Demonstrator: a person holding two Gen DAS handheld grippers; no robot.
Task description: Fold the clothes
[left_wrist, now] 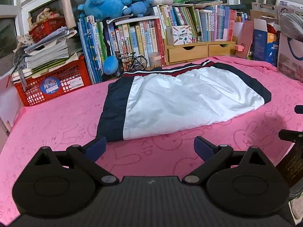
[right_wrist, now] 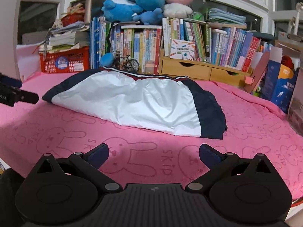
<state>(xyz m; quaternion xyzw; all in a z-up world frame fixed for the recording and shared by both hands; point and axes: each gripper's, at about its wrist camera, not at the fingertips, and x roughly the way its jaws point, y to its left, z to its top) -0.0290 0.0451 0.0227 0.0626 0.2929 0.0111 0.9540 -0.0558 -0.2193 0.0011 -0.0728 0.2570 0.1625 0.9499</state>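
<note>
Pink bunny-print bedspread [left_wrist: 56, 123] is spread under a folded jacket [left_wrist: 180, 102]; left gripper [left_wrist: 149, 147] and right gripper [right_wrist: 154, 153] are held wide open, empty, just short of it.

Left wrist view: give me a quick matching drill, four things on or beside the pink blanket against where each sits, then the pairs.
Things:
1. garment
2. red crate
3. toy bicycle
4. blue plush toys

Places:
A. on top of the books
B. far left, under stacked papers
C. flat on the blanket's middle
D. in front of the books, behind the garment

Pairs: 1-C, 2-B, 3-D, 4-A
</note>
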